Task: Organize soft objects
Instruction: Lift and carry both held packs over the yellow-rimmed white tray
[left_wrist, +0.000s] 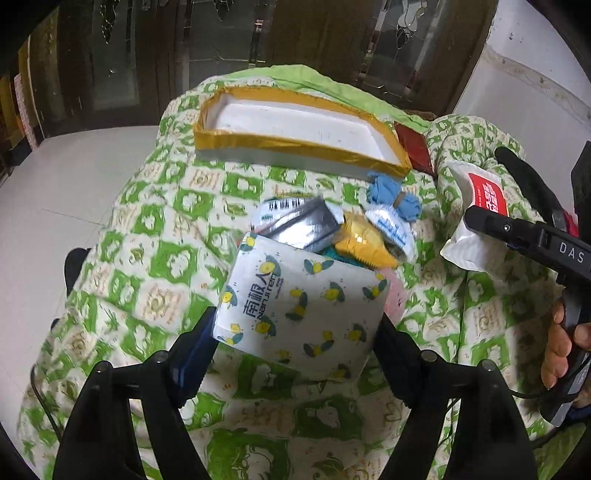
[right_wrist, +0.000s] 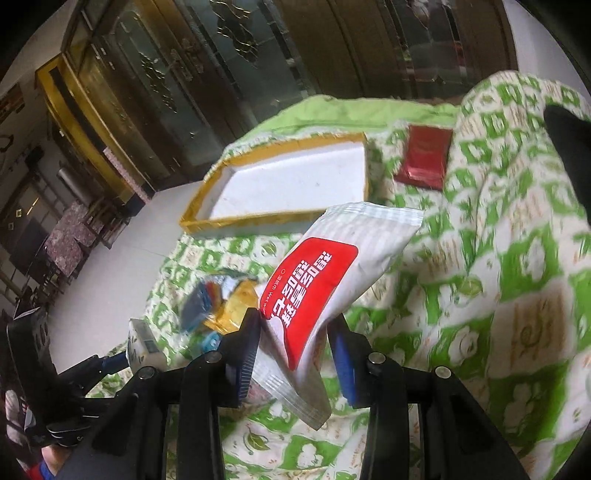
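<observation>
My left gripper (left_wrist: 295, 325) is shut on a white tissue pack (left_wrist: 295, 295) printed with yellow lemons, lifted a little above the quilt. My right gripper (right_wrist: 295, 325) is shut on a white wet-wipes pack (right_wrist: 325, 280) with a red label, tilted up to the right; the same wet-wipes pack (left_wrist: 476, 221) shows at the right of the left wrist view. Beyond both lies a shallow white foam box (left_wrist: 295, 144) (right_wrist: 258, 218) with a yellow-taped rim and nothing inside. A silver packet (left_wrist: 306, 225), a yellow packet (left_wrist: 365, 243) and a blue cloth bundle (left_wrist: 391, 195) lie heaped between the box and the tissue pack.
Everything rests on a green-and-white patterned quilt (left_wrist: 166, 221) that bulges up at the right. A dark red packet (right_wrist: 424, 158) lies to the right of the box. Pale floor (left_wrist: 74, 177) and dark glass-fronted cabinets (right_wrist: 184, 92) lie to the left and behind.
</observation>
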